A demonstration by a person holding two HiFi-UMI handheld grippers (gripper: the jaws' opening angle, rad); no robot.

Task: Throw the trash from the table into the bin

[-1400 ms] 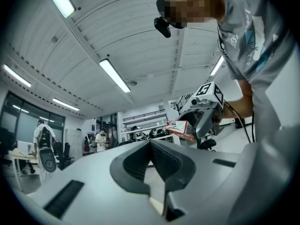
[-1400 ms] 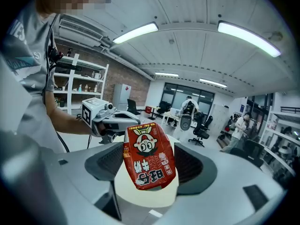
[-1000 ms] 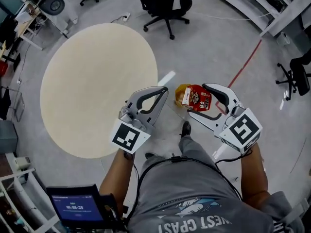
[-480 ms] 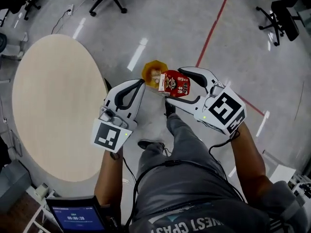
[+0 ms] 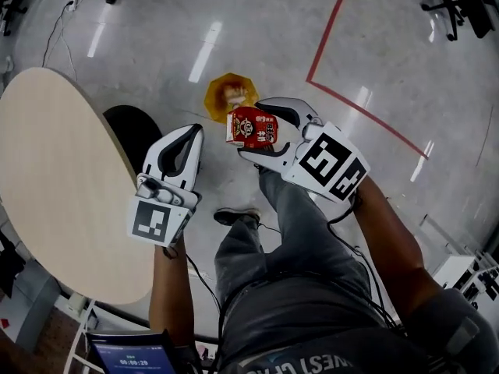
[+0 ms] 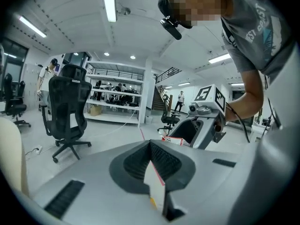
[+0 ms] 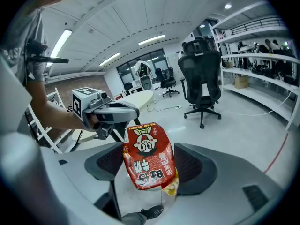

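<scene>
My right gripper (image 5: 251, 128) is shut on a red snack packet (image 5: 253, 127) with a cartoon face, which hangs upright between its jaws (image 7: 149, 156). The packet is just in front of a yellow bin (image 5: 221, 96) on the floor, overlapping its near rim in the head view. To the left, my left gripper (image 5: 193, 131) is shut on a thin white scrap with a red edge (image 6: 154, 186). It is held beside the round beige table (image 5: 54, 185), whose top shows bare. Each gripper appears in the other's view: the right gripper (image 6: 201, 125) and the left gripper (image 7: 105, 114).
The table's black base (image 5: 129, 131) stands on the grey floor next to the bin. A red tape line (image 5: 335, 92) runs across the floor at right. Office chairs (image 7: 201, 90) and shelves stand around. The person's legs and a shoe (image 5: 234, 216) are below the grippers.
Both grippers have moved away from the table toward the yellow bin. The red packet has gone from beside the bin to its near rim. Neither grip has changed.
</scene>
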